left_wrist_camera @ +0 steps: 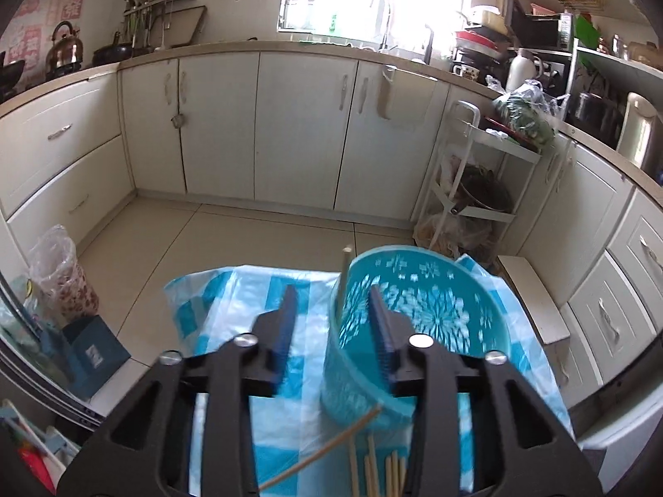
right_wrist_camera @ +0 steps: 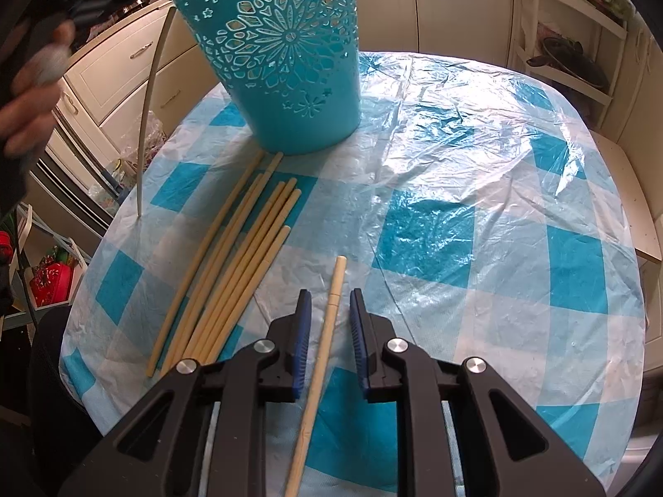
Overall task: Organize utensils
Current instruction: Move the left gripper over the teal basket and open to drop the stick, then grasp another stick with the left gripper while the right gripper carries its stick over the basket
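A teal plastic basket (right_wrist_camera: 286,62) with cut-out flower patterns stands upright at the far left of the table (right_wrist_camera: 476,215), which is covered in crinkled clear plastic over a blue-and-white check. Just before it lies a loose row of pale, slim wooden chopsticks (right_wrist_camera: 232,273); one more chopstick (left_wrist_camera: 344,285) hangs upright beside the basket's outer wall. The left gripper (left_wrist_camera: 333,310) hovers at the basket rim, fingers parted and holding nothing. The right gripper (right_wrist_camera: 330,314) has fingers slightly apart astride a single chopstick (right_wrist_camera: 327,331) lying on the table, not pressing it.
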